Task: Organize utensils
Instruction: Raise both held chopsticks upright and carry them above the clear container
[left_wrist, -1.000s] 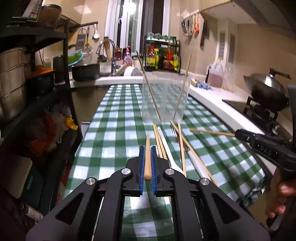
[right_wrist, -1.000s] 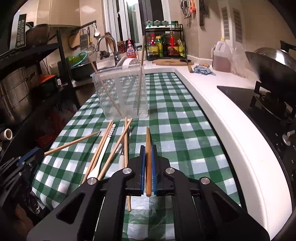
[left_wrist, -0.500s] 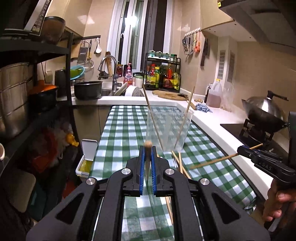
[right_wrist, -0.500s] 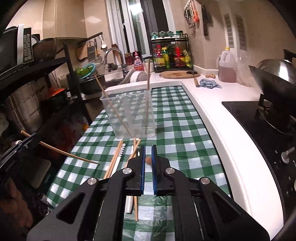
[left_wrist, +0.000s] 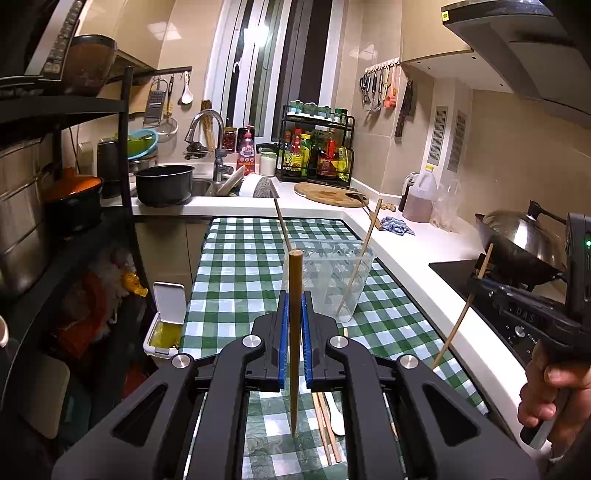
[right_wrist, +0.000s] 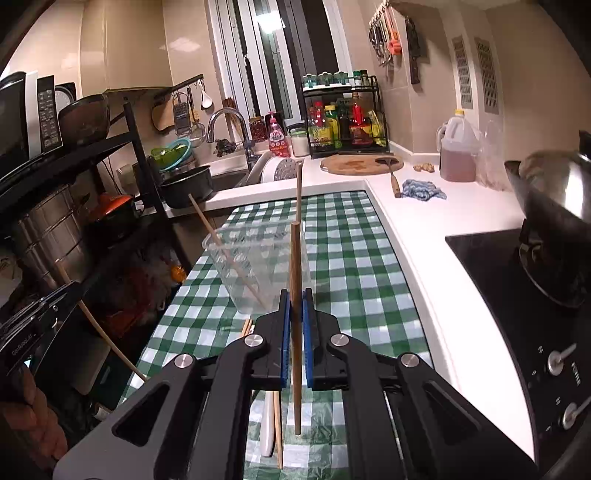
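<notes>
- A long counter is covered by a green-and-white checked tablecloth (left_wrist: 240, 266) of smooth, slightly glossy material; a white worktop edge is seen along its 3 o'clock side.
- A clear, ribbed plastic container (left_wrist: 332, 273) with a squarish rim is stood upright on the cloth, at 12 o'clock from both grippers. Two thin round wooden chopsticks (left_wrist: 354, 262) are leaned inside it, tilted towards opposite sides.
- The black left gripper (left_wrist: 294, 328), lined with blue pads, is clenched on a brown wooden chopstick (left_wrist: 294, 332), held nearly upright with the blunt end up and the tapered tip pointing down above the cloth.
- The black right gripper (right_wrist: 294, 332) is likewise clamped on a second brown wooden chopstick (right_wrist: 294, 325), held upright in front of the container.
- Loose pale chopsticks and a white plastic spoon (left_wrist: 336, 415) are left lying flat on the cloth at 6 o'clock of the container, beneath the grippers.
</notes>
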